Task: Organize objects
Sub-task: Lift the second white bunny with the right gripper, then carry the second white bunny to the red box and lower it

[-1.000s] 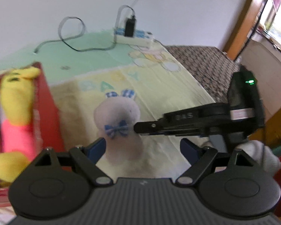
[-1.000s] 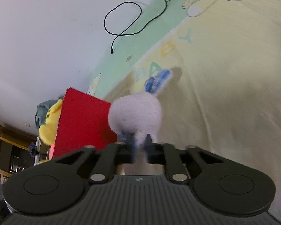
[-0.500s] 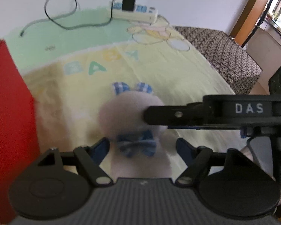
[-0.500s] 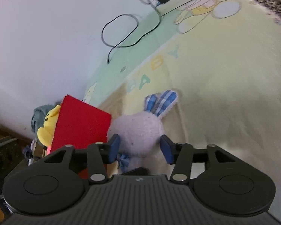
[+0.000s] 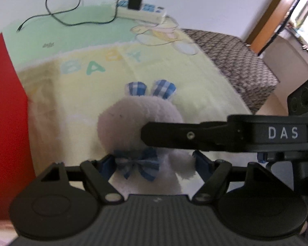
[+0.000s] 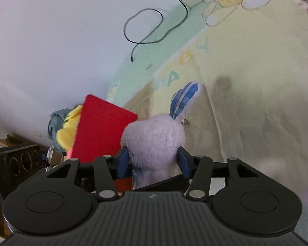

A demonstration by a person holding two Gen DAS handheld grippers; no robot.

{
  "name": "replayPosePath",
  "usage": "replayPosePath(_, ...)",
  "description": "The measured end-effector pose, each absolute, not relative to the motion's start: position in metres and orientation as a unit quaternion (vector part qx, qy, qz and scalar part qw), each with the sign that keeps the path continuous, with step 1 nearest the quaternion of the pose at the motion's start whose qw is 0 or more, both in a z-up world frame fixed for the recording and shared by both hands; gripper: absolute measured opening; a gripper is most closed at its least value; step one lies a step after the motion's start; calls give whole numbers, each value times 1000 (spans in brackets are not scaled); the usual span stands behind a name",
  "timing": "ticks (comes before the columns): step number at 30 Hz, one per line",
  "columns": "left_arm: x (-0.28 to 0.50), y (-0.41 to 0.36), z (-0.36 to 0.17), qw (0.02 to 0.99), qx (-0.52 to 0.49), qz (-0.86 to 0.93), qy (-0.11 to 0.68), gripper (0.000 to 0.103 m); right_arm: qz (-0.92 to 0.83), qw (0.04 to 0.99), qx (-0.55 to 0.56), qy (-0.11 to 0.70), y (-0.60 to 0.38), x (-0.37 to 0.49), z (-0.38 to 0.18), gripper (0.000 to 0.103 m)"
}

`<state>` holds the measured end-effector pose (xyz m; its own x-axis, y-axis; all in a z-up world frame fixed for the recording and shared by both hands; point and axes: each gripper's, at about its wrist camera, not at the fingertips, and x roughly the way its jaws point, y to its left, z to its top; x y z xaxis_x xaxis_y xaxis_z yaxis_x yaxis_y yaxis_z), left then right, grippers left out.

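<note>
- The left gripper point(image 5: 154, 164) is spreading its blue pads wide around the plush bunny point(image 5: 139, 121) (at its bow tie), flanking it without squeezing.
- The right gripper point(image 6: 153, 161) is reaching in from 3 o'clock, its fingers parted about the bunny's head; real contact cannot be told.
- The bunny is sitting on the baby blanket point(image 5: 104, 78).
- The red box point(image 5: 4, 112) is standing at 9 o'clock; the power strip point(image 5: 141, 12) is lying at 12 o'clock.

1. it was a home, likely a bedroom: a bed point(image 5: 246, 65) with a pastel "baby" blanket point(image 5: 92, 78) spread over it.
2. a power strip point(image 5: 141, 13) and loose cable point(image 5: 57, 16) lay against the plain wall.
3. soft toys point(image 6: 68, 129) sat in a red box point(image 6: 102, 133).
</note>
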<state>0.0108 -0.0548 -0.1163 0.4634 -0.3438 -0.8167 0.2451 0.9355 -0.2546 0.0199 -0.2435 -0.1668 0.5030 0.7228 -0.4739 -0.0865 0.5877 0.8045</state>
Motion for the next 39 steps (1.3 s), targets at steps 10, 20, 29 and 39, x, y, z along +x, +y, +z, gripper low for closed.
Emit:
replayPosePath(10, -36, -36, -37, 899, -50, -198, 387, 77, 288, 831, 342, 330, -231, -18, -89, 53)
replayPosePath(20, -83, 66, 20, 933, -78, -168, 309, 77, 354, 837, 318, 269, -147, -21, -33, 54)
replayPosePath(29, -104, 169, 21, 940, -104, -114, 304, 77, 400, 826, 279, 284, -38, 3, -23, 54)
replayPosePath(39, -92, 234, -13, 928, -122, -83, 343, 77, 399, 820, 252, 324, 34, 18, -40, 54)
